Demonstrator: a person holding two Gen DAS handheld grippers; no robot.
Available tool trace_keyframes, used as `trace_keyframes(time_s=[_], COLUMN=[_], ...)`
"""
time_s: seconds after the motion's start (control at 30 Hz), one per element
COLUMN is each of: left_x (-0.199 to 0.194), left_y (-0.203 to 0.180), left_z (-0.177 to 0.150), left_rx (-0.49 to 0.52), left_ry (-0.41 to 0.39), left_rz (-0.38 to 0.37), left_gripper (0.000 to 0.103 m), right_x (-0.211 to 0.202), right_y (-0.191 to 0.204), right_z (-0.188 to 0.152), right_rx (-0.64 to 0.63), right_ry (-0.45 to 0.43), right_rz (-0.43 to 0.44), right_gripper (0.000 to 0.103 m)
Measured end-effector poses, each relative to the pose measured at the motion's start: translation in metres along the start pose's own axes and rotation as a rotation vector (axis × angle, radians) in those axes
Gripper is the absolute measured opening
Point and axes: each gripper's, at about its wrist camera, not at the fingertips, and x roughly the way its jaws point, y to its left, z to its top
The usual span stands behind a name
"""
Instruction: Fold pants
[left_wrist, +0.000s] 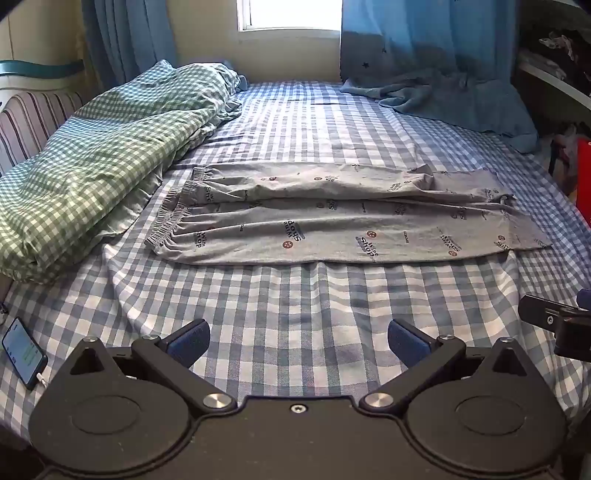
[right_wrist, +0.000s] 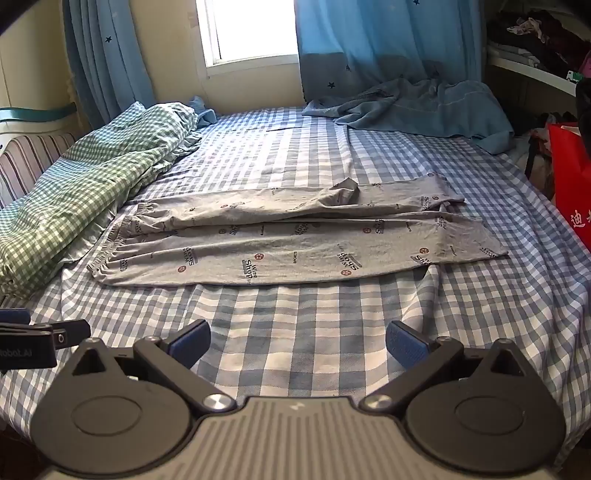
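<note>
Grey printed pants (left_wrist: 332, 218) lie across the blue checked bed, waistband at the left, leg ends at the right, one leg folded over the other with a small bump in the far leg. They also show in the right wrist view (right_wrist: 295, 243). My left gripper (left_wrist: 298, 341) is open and empty, held above the sheet well in front of the pants. My right gripper (right_wrist: 297, 341) is open and empty too, also in front of the pants. The right gripper's tip shows at the left view's right edge (left_wrist: 554, 321); the left gripper shows at the right view's left edge (right_wrist: 37, 339).
A green checked duvet (left_wrist: 96, 158) is bunched at the left beside the waistband. A blue blanket (left_wrist: 450, 99) lies at the far right under curtains. A phone (left_wrist: 24, 352) lies at the bed's near left. A red bag (right_wrist: 570, 184) stands off the right edge.
</note>
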Motion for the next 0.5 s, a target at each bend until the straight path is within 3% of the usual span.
trace_keyframes(time_s=[0.5], left_x=[0.0001], left_y=[-0.0005], left_z=[-0.0002], left_rx=[0.009], left_ry=[-0.003], left_rz=[0.01], left_gripper=[0.102], right_x=[0.0017], right_y=[0.0013], right_z=[-0.0003], right_rx=[0.002], right_ry=[0.003], right_rz=[0.003], right_gripper=[0.103])
